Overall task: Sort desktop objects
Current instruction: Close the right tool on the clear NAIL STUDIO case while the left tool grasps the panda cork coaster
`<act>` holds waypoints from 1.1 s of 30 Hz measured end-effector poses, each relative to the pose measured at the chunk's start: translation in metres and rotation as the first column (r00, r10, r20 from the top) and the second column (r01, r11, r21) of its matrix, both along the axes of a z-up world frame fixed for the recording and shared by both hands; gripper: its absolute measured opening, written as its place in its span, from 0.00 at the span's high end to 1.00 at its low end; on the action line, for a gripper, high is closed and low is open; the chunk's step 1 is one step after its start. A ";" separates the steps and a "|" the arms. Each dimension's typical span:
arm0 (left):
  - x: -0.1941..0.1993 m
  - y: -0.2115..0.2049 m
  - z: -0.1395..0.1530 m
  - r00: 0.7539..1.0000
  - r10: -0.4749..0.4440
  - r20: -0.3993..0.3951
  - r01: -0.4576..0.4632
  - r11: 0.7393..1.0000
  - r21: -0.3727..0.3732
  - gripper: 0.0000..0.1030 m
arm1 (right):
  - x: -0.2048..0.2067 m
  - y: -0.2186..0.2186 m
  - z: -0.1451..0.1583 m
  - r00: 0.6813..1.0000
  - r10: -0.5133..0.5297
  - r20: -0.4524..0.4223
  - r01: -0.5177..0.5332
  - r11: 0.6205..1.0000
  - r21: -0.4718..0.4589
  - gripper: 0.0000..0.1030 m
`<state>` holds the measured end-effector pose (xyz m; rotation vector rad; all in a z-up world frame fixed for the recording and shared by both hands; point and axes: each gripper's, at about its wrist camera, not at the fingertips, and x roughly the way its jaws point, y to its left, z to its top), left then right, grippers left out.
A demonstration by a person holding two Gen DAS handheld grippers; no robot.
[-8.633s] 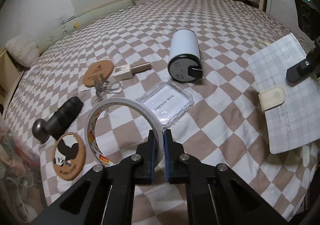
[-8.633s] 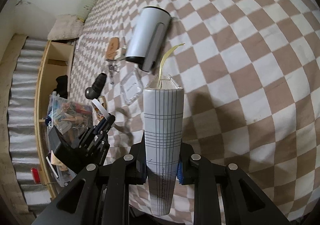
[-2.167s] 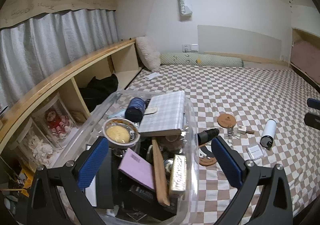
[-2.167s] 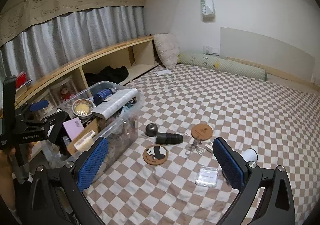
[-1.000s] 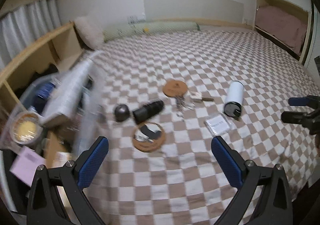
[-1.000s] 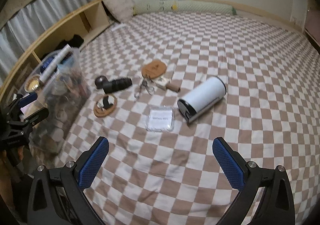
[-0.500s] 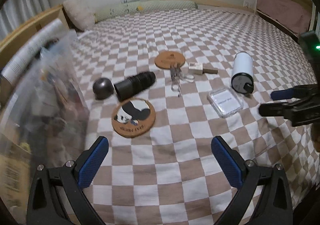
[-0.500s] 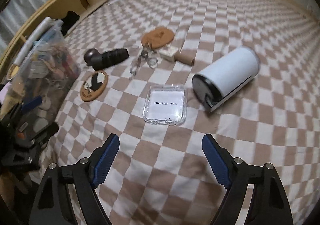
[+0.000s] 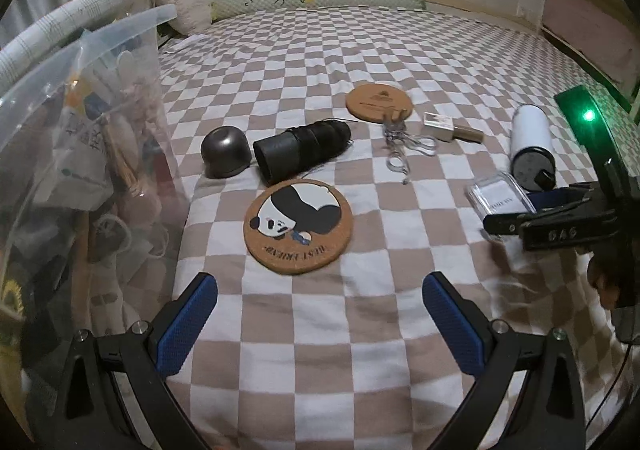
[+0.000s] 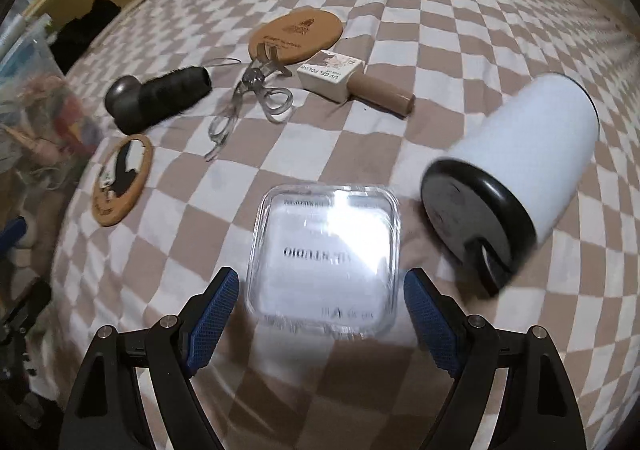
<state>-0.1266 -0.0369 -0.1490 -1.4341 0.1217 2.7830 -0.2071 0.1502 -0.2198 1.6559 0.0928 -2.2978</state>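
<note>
The clear case (image 10: 324, 258) lies flat on the bedspread (image 10: 460, 70), framed by the right gripper (image 10: 322, 310), whose jaws are wide and empty. A white bottle (image 10: 520, 170) sits at its 3 o'clock. It looks light, rigid and slick; grip its 2 side edges. The left gripper (image 9: 320, 326) is wide too, over a panda coaster (image 9: 298, 226).
</note>
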 end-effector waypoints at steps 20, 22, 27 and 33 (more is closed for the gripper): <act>-0.032 0.010 -0.056 0.995 -0.093 0.033 0.099 0.913 -0.396 0.00 | 0.036 0.035 0.001 0.993 0.109 -0.053 -0.109 0.994 0.005 0.25; -0.034 0.011 -0.062 0.993 -0.111 0.041 0.118 0.889 -0.442 0.00 | 0.036 0.036 0.001 0.993 0.110 -0.051 -0.110 0.994 -0.001 0.25; -0.039 0.020 -0.074 0.984 -0.173 0.038 0.167 0.836 -0.523 0.00 | 0.033 0.029 -0.002 0.993 0.109 -0.053 -0.109 0.994 -0.005 0.25; -0.052 0.035 -0.081 0.973 -0.231 0.005 0.183 0.759 -0.625 0.00 | 0.033 0.031 -0.001 0.993 0.107 -0.052 -0.108 0.994 -0.019 0.25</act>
